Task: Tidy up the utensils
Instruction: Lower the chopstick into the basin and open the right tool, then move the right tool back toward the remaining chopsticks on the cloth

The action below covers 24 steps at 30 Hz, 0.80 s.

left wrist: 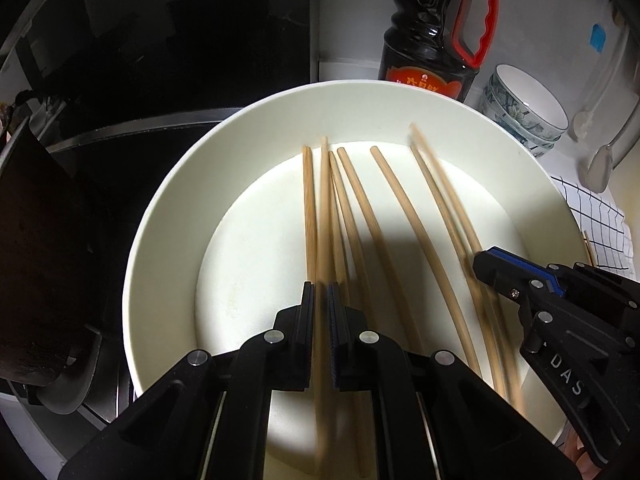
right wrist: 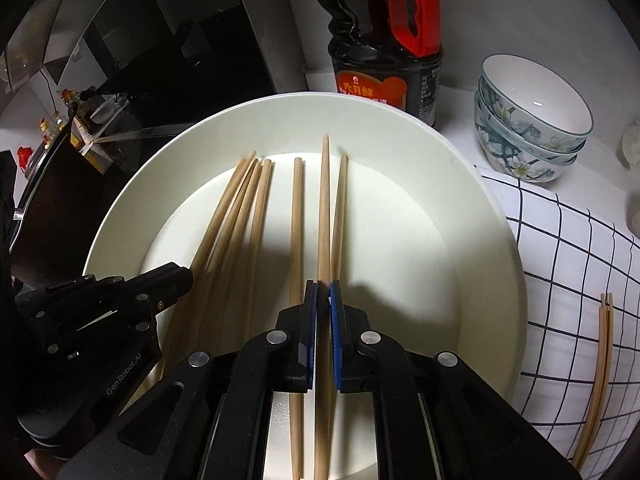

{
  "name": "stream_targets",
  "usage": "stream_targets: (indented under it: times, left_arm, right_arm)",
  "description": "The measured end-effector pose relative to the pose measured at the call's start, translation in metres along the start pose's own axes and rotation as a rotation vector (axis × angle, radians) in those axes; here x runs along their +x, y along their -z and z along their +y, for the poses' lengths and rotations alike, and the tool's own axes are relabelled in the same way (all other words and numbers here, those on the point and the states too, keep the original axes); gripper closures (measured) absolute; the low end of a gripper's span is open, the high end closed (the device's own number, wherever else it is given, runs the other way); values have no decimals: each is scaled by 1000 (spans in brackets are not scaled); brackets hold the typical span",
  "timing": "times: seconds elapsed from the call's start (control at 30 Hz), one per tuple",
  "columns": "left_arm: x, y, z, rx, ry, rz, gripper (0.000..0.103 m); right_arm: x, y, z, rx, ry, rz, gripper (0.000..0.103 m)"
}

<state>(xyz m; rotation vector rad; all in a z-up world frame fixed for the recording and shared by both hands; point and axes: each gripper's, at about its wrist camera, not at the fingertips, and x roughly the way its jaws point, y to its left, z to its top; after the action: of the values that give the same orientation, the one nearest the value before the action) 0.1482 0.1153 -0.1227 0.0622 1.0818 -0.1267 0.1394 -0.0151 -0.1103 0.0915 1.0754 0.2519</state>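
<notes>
Over a wide white plate (left wrist: pixel 168 216), filling mid-frame, both grippers point steeply down. The left gripper (left wrist: pixel 320 292) pinches one wooden chopstick (left wrist: pixel 323 208); the right gripper (right wrist: pixel 323 292) clamps another chopstick (right wrist: pixel 324 200). More loose chopsticks (right wrist: pixel 297 216) lie on the plate. A chopstick pair (right wrist: pixel 600 376) rests on the checked cloth (right wrist: pixel 560 248) at lower right.
</notes>
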Motion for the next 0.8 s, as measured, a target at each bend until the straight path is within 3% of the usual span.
stream_targets:
  times: [0.13, 0.17, 0.2, 0.27, 0.3, 0.47, 0.8]
  left_arm:
    - [-1, 2, 1, -2, -16, 6, 94]
    - [-2, 2, 2, -7, -22, 7, 89]
    - [-2, 3, 3, -10, -25, 6, 82]
    - [-7, 4, 6, -20, -33, -10, 42]
    - [-12, 5, 7, -26, -44, -37, 38]
    - [-21, 7, 13, -35, -54, -45, 38]
    - [-41, 15, 9, -43, -64, -62, 28]
  right_arm:
    - [-2, 1, 1, -7, 7, -6, 96]
    - [-3, 1, 2, -9, 11, -12, 96]
    - [-5, 2, 2, -12, 17, -17, 92]
    - [-9, 2, 1, -12, 25, -29, 83]
    - [-12, 3, 1, -12, 25, -36, 81]
    - [-22, 5, -5, -7, 23, -49, 74]
    - [-43, 13, -11, 5, 18, -79, 61]
